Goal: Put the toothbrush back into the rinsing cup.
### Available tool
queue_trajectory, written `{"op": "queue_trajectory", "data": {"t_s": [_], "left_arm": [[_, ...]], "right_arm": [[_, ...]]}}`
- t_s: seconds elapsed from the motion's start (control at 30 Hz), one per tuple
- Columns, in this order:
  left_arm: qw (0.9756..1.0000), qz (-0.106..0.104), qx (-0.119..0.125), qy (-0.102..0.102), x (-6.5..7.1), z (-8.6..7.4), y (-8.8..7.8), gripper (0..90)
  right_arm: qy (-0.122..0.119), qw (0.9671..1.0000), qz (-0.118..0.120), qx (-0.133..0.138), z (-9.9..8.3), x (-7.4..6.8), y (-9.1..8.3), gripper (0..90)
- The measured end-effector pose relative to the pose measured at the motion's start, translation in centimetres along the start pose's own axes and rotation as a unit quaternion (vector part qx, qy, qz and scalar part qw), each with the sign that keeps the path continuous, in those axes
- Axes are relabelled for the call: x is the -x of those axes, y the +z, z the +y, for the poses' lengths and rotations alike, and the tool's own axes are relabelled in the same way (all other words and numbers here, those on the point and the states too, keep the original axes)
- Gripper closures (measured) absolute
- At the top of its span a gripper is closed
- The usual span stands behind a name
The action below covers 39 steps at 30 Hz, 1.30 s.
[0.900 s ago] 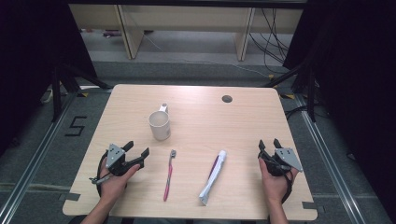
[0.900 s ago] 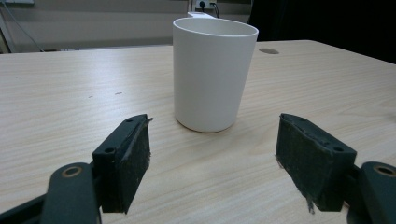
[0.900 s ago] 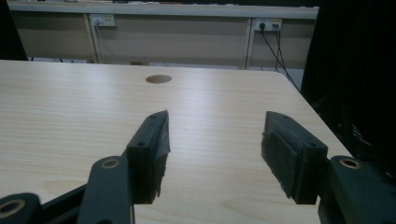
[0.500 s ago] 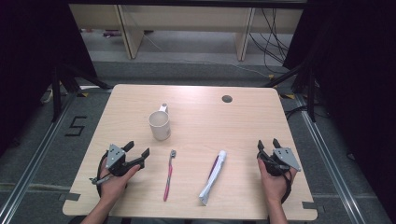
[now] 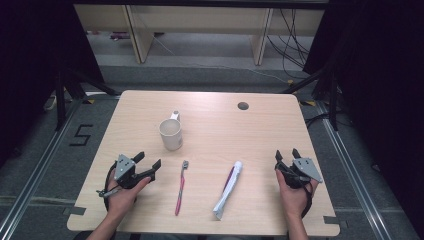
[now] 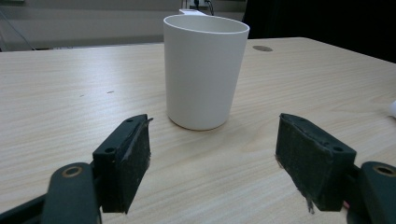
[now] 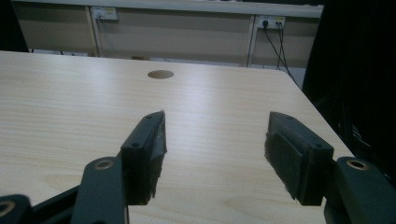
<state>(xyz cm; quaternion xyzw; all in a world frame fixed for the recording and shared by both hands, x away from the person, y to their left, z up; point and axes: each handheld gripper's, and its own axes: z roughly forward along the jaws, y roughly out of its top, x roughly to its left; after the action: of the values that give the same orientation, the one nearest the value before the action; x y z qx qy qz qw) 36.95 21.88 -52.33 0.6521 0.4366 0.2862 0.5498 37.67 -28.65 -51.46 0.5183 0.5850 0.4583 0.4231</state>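
near the front edge of the table (image 5: 210, 115) the left gripper (image 5: 148, 166) and the right gripper (image 5: 287, 156) rest in the person's hands, both with jaws spread wide and holding nothing. between them lie a toothbrush (image 5: 180, 187) and a toothpaste tube (image 5: 228, 190), apart from each other. farther back, ahead of the left gripper, a white cup (image 6: 204, 70) stands upright, and beyond it is a round hole (image 5: 243, 106) in the tabletop.

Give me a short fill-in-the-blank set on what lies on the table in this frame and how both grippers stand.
1. The white cup stands ____ on the table, handle toward the far edge.
2. Between the red toothbrush and the right gripper lies a tube of ____.
3. The left gripper points toward the cup with its fingers ____.
4. The right gripper holds ____.

Missing words: upright; toothpaste; open; nothing
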Motion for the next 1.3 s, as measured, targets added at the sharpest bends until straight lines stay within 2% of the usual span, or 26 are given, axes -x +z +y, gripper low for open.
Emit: {"op": "queue_trajectory", "data": {"t_s": [0.2, 0.23, 0.3, 0.33, 0.37, 0.43, 0.47, 0.57, 0.7, 0.8, 0.83, 0.93, 1.0, 1.03, 1.07, 1.1, 1.13, 1.17, 1.2, 1.23, 1.27, 1.3], "left_arm": [[0.9999, 0.000, -0.015, -0.004, 0.1, 0.1, 0.0, 26.8], [0.9998, -0.001, -0.019, -0.008, 0.1, 0.1, 0.0, 27.3], [0.9997, -0.002, -0.022, -0.011, 0.1, 0.1, 0.0, 28.1], [0.9993, -0.007, -0.031, -0.018, 0.1, 0.1, 0.1, 28.5], [0.9987, 0.000, -0.045, -0.023, 0.2, 0.1, 0.1, 29.0], [0.9985, 0.001, -0.050, -0.024, 0.3, 0.2, 0.1, 29.7], [0.9981, -0.006, -0.058, -0.020, 0.5, 0.3, 0.1, 30.0], [0.9970, -0.009, -0.075, -0.015, 1.0, 0.8, 0.0, 30.3], [0.9961, -0.012, -0.088, 0.000, 1.4, 1.3, -0.2, 31.6], [0.9935, -0.023, -0.112, 0.008, 2.0, 2.4, -0.2, 32.4], [0.9924, -0.026, -0.119, 0.010, 2.1, 2.7, -0.1, 32.5], [0.9873, -0.036, -0.154, 0.015, 2.5, 3.6, 0.1, 32.3], [0.9819, -0.039, -0.182, 0.031, 2.7, 4.2, 0.3, 32.1], [0.9795, -0.043, -0.193, 0.039, 2.7, 4.4, 0.4, 32.1], [0.9795, -0.043, -0.193, 0.039, 2.7, 4.4, 0.4, 32.1], [0.9754, -0.046, -0.211, 0.047, 2.9, 4.9, 0.6, 32.2], [0.9754, -0.046, -0.211, 0.047, 2.9, 4.9, 0.6, 32.2], [0.9731, -0.046, -0.220, 0.052, 3.1, 5.2, 0.7, 32.2], [0.9658, -0.051, -0.248, 0.055, 3.2, 5.5, 0.9, 32.0], [0.9614, -0.052, -0.264, 0.057, 3.3, 5.7, 1.0, 32.1], [0.9576, -0.056, -0.276, 0.060, 3.3, 5.8, 1.2, 32.1], [0.9555, -0.052, -0.283, 0.066, 3.3, 6.0, 1.3, 32.5]], "right_arm": [[-0.003, 1.0000, 0.002, 0.001, 0.0, 0.0, 0.0, 39.1], [-0.010, 0.9999, -0.002, 0.003, 0.0, 0.1, 0.0, 39.2], [-0.001, 1.0000, 0.002, 0.006, 0.0, 0.0, 0.1, 39.2], [0.000, 1.0000, 0.003, -0.003, 0.0, -0.1, 0.1, 39.2], [-0.002, 1.0000, 0.002, -0.002, 0.0, -0.1, 0.1, 39.3], [-0.005, 1.0000, -0.001, -0.003, 0.0, -0.1, 0.1, 39.2], [-0.003, 1.0000, 0.002, -0.003, 0.0, -0.1, 0.1, 39.3], [-0.006, 1.0000, 0.007, 0.000, 0.0, -0.1, 0.2, 39.4], [-0.004, 1.0000, 0.004, -0.001, 0.0, -0.2, 0.1, 39.5], [-0.014, 0.9999, 0.002, -0.004, 0.0, -0.2, 0.1, 39.6], [-0.003, 1.0000, -0.002, -0.009, 0.0, -0.4, 0.0, 39.6], [-0.015, 0.9999, 0.001, -0.005, 0.0, -0.2, 0.2, 39.6], [-0.010, 0.9999, 0.008, -0.007, 0.0, -0.2, 0.2, 39.6], [-0.024, 0.9997, 0.003, -0.002, 0.1, -0.1, 0.2, 39.6], [-0.025, 0.9997, 0.002, -0.001, 0.1, -0.1, 0.2, 39.6], [-0.007, 0.9999, 0.004, -0.008, 0.0, -0.3, 0.1, 39.5], [-0.007, 0.9999, 0.004, -0.008, 0.0, -0.3, 0.1, 39.5], [0.000, 0.9999, 0.001, -0.011, 0.0, -0.4, 0.1, 39.5], [0.001, 1.0000, 0.000, -0.006, 0.0, -0.5, 0.1, 39.4], [-0.007, 0.9999, 0.008, -0.008, 0.1, -0.3, 0.2, 39.4], [0.002, 0.9999, 0.005, -0.010, 0.1, -0.5, 0.2, 39.4], [-0.002, 0.9999, 0.007, -0.011, 0.1, -0.4, 0.2, 39.4]]}}
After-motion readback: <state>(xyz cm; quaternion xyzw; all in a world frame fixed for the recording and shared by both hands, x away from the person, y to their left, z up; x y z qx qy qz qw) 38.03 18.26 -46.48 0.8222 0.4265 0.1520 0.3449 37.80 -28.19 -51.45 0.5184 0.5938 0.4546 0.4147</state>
